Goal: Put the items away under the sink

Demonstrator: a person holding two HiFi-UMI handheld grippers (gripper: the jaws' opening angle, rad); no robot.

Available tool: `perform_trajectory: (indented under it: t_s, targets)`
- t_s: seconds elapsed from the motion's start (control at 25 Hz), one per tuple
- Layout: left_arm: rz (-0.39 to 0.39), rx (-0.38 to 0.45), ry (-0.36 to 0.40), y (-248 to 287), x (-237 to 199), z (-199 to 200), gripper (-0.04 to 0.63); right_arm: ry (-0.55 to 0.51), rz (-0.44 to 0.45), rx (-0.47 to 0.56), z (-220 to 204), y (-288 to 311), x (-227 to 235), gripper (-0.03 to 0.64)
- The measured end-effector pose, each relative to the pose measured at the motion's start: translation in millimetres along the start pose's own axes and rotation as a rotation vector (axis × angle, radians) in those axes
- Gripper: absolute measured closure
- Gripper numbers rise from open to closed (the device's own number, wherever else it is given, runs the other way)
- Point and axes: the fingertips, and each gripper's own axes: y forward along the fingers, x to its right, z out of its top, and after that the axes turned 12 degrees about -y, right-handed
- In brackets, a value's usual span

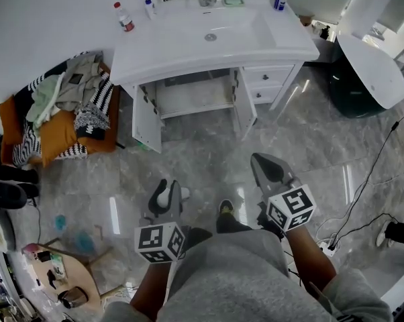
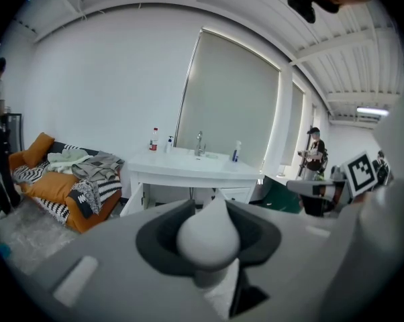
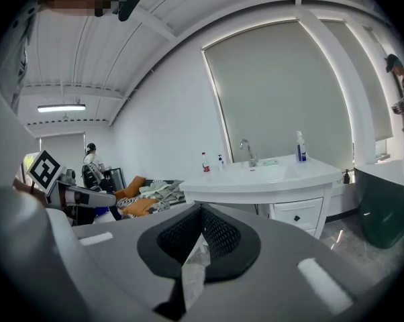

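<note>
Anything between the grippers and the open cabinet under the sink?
Only bare grey floor lies between the open cabinet and the left gripper, holding a white item, or the right gripper, per the head view.

Cabinet doors (image 1: 147, 121) swung wide — open floor (image 1: 202, 161) ahead, sofa (image 1: 54, 137) left, tub (image 1: 371, 67) right

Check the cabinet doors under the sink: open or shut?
Open: both cabinet doors swing outward in the head view, baring the shelf inside.
</note>
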Motion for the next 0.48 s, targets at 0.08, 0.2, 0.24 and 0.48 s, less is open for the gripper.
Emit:
perform_trajectory:
  t_s: [0.08,0.2,0.24,0.48]
  targets:
    - [-0.003,0.015,-0.005,5.9,5.7,3.3,0.479,-0.005,0.008,0.006,0.9,1.3,3.0,0.618]
    - [-0.009,0.028,-0.004,11.7,11.1,7.4,0.479,-0.01,0.015,0.019,3.5,1.6,5.1,0.618]
    - [-0.011,0.028,-0.001,13.2,12.6,7.8,0.479,-0.01,0.016,0.022,3.7,1.2,6.0,0.618]
    - [-0.026,0.034,0.019,17.8,23.0,13.3,0.479,-0.012,0.018,0.043,11.5,-4.1,11.1,0.618]
